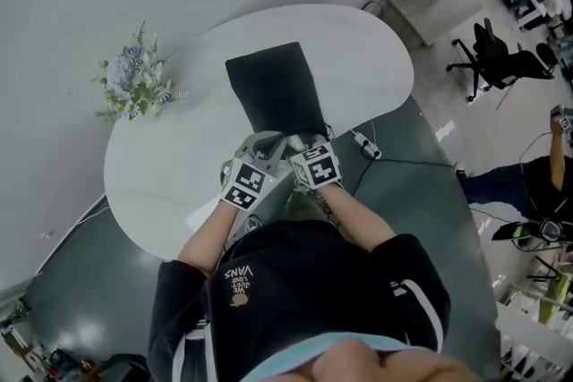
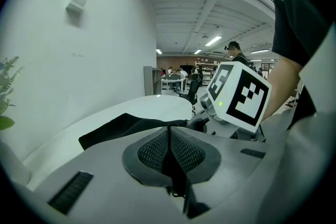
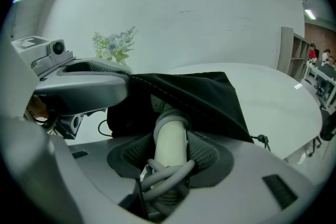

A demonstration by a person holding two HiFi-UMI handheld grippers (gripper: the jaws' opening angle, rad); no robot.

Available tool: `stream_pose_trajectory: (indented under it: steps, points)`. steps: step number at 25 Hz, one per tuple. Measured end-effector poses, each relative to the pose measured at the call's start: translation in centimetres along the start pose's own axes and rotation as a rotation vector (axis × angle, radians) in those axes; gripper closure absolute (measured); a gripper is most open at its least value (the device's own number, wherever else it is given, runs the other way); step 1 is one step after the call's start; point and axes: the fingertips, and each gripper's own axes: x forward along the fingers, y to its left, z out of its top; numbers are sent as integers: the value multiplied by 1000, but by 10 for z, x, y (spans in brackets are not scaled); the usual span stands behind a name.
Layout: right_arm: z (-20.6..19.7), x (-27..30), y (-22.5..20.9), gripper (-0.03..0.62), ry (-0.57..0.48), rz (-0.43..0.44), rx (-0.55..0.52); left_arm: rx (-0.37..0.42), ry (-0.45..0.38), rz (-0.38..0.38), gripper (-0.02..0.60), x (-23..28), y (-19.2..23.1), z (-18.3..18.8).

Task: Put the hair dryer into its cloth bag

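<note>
While left claw pins the bag mouth up, dryer sits part-way in, nose down the bag

Left claw [image 2: 169,140]: jaws pinched together on a thin fold of black fabric, the upper lip of the cloth bag [image 1: 273,89]. The right gripper view shows that lip lifted off the table [image 1: 170,165], so the mouth gapes toward the person.

Right claw [image 3: 170,150]: closed on the pale handle of the hair dryer [image 3: 169,131], a pad on each side. The grey cord [image 3: 167,174] is bunched at the butt end. The dryer's head is under the lifted lip; can't tell how deep, the fabric hides it.

Key relation: the bag lies flat with its long axis running straight away from the person, mouth at the claws, closed end far. The handle lines up roughly with that axis, dead ahead of the right claw.

My read: the next move is a straight push along the bag by the right hand, with the left holding the lip up. Risks: the cord snagging on the hem, or the dryer dragging the lower lip inward.

Flowers [image 1: 134,85] sit well apart, to the left.
</note>
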Motion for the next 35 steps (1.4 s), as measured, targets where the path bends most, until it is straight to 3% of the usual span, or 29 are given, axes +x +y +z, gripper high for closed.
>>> stream_pose_trajectory:
  steps: [13,35]
  points:
    - [29,26,-13,376,-7,27,-22,-76,-19,14,548,-1,8,-1]
    - [93,85,-30,376,12,124,-116,-137,13,128,549,18,60,-9]
